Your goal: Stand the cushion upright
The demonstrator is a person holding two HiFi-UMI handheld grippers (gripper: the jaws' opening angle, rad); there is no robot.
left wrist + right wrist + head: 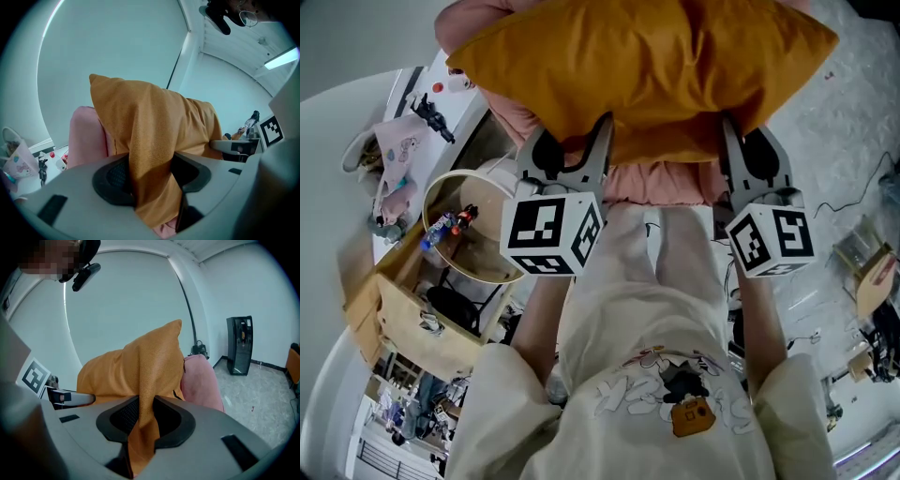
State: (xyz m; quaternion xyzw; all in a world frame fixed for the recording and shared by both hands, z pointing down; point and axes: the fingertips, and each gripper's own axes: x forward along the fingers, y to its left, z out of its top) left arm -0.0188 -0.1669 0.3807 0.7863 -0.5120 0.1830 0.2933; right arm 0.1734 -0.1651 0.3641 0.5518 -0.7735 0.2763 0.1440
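Two grips are on the orange cushion (647, 56), none yet released.

Left gripper (572, 141), at ten o'clock from the head view's centre: jaws clamped on a thick fold of the cushion's near edge.

Cushion: at twelve o'clock, held between both tools, its fabric rising above the jaws in both gripper views. A pink upholstered piece (661, 183) lies just behind and below it.

Right gripper (748, 141), at two o'clock: jaws pinched close on a thinner fold of the same edge.

Assessment: pickup is done and raising appears under way. Seating it upright unsupported and letting go remain.
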